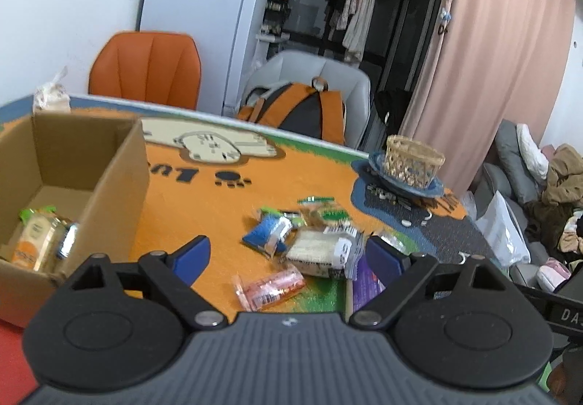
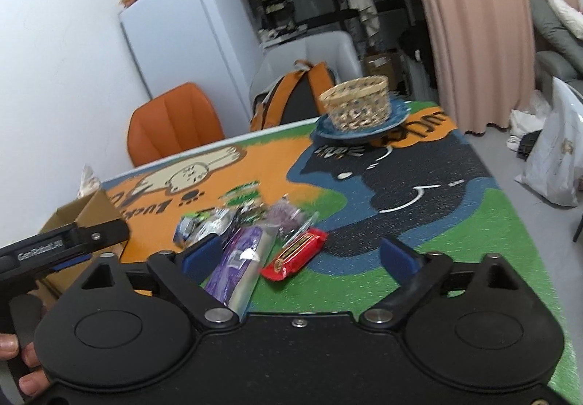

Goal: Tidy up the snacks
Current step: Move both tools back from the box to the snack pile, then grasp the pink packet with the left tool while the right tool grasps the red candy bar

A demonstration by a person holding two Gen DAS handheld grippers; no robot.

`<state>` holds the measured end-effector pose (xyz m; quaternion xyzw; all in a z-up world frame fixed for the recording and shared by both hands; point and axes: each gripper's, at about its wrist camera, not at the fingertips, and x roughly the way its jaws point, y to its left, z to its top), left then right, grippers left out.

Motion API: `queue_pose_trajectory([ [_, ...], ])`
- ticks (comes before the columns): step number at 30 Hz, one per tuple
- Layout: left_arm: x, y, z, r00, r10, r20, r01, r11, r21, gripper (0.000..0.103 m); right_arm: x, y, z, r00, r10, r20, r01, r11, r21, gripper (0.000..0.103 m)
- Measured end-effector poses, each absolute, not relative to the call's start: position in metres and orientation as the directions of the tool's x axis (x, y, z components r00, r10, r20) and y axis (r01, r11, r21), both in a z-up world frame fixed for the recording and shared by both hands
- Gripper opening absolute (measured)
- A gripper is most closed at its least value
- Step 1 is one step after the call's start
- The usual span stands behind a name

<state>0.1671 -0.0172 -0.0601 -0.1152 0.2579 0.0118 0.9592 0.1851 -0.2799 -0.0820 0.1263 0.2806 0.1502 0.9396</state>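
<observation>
While both claws hang above the cartoon-printed mat (image 2: 455, 223), neither one grips anything. The left gripper (image 1: 291, 255) has its blue pads spread wide apart over a loose pile of snacks, and the right gripper (image 2: 298, 252) is likewise spread wide over the same pile from the other side.

In the left wrist view, a pink tube-shaped packet (image 1: 269, 288) lies nearest that gripper, its long axis running across the frame and tilted up toward the right. Just beyond it sits a white and beige packet (image 1: 320, 252), and a blue packet (image 1: 267, 232) lies to that one's left; blurred green-topped wrappers (image 1: 320, 210) lie farther back.

In the right wrist view, a purple packet (image 2: 237, 266) lies between the pads, its long axis pointing away from the camera and leaning slightly right. A red bar (image 2: 295, 254) rests just beside it, angled up to the right.

The cardboard box (image 1: 120, 186) stands at the mat's left, open at the top, with an orange-labelled packet (image 1: 36, 241) inside it, lying lengthwise toward the box's back wall. A woven basket (image 2: 359, 102) sits on a blue plate (image 2: 399, 113) at the far end.
</observation>
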Motion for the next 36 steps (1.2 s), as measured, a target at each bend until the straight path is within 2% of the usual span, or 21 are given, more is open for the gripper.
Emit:
queue_pose_trajectory([
  [9,0.195,-0.020,-0.085,0.834,-0.020,-0.551,-0.099,0.978,-0.186,0.090,0.222,-0.266,-0.109,0.743,0.331,-0.582,-0.155,0.931,0.332,0.064],
  [15,0.213,-0.015,-0.105,0.797,0.018,-0.603,-0.131,0.981,-0.144,0.088,0.239,-0.248,-0.115,0.734,0.332,-0.592,-0.168,0.934,0.316,0.064],
  [22,0.217,-0.017,-0.115,0.771,0.007,-0.637,-0.125,0.982,-0.140,0.074,0.252,-0.233,-0.122,0.717,0.299,-0.630,-0.165,0.950,0.264,0.063],
  [24,0.215,-0.021,-0.116,0.775,0.019,-0.632,-0.119,0.986,-0.116,0.065,0.249,-0.230,-0.123,0.726,0.282,-0.627,-0.166,0.957,0.238,0.059],
  [25,0.214,-0.021,-0.115,0.778,0.015,-0.628,-0.112,0.987,-0.115,0.056,0.248,-0.230,-0.123,0.731,0.265,-0.629,-0.160,0.962,0.220,0.050],
  [26,0.214,-0.022,-0.115,0.778,-0.005,-0.628,-0.097,0.987,-0.128,0.053,0.246,-0.232,-0.123,0.733,0.257,-0.630,-0.161,0.965,0.207,0.032],
  [28,0.212,-0.023,-0.113,0.775,-0.015,-0.631,-0.085,0.988,-0.128,0.050,0.243,-0.239,-0.123,0.726,0.276,-0.629,-0.167,0.959,0.228,0.025],
  [36,0.192,-0.021,-0.104,0.788,-0.045,-0.614,-0.062,0.986,-0.152,0.048,0.226,-0.251,-0.120,0.726,0.311,-0.613,-0.157,0.943,0.293,0.024],
])
